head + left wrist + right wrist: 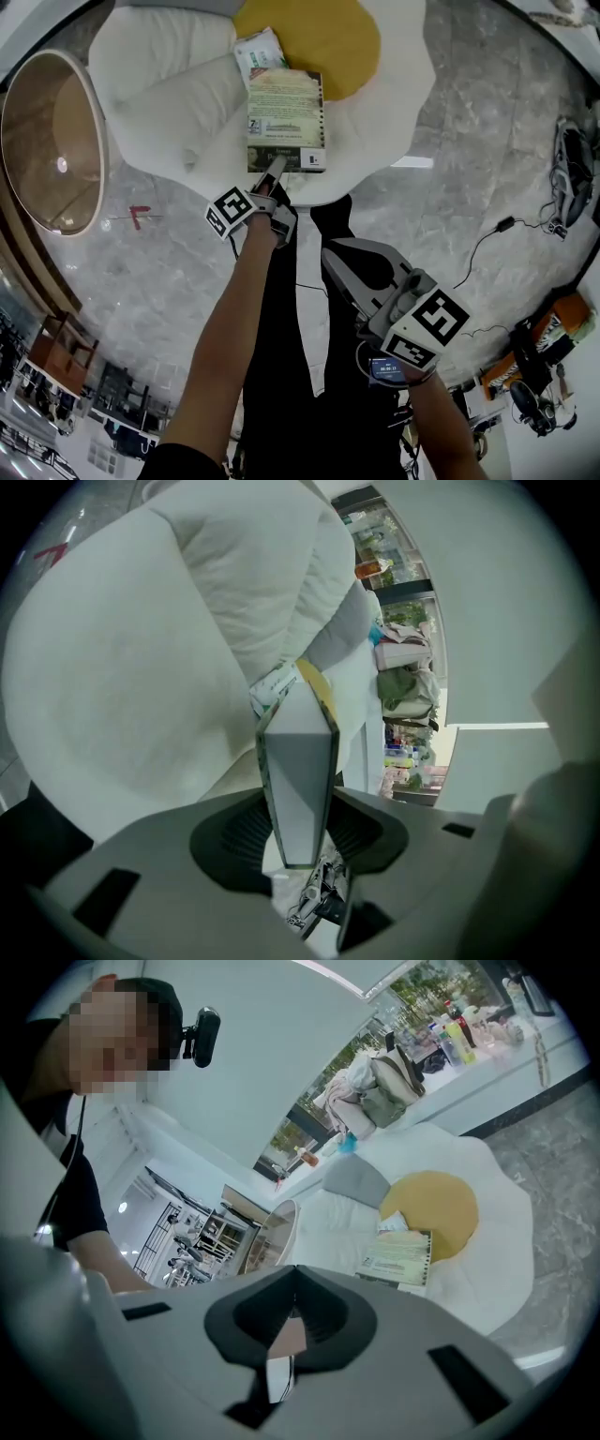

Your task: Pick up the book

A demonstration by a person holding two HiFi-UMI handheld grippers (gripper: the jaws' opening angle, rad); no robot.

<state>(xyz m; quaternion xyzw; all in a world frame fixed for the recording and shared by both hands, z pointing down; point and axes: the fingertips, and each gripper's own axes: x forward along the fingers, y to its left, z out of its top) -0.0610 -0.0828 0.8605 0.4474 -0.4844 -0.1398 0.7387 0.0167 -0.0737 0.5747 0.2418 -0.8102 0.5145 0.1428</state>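
White floor cushion [394, 103], book [286, 117] edge in left claw [274, 169] grip

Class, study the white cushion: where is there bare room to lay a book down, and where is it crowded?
Free: the left lobe of the white cushion, between the round wood-rimmed disc and the book; the yellow patch right of the packet; the marble floor between cushion and cables. Crowded: the middle, where book, packet and left gripper meet.
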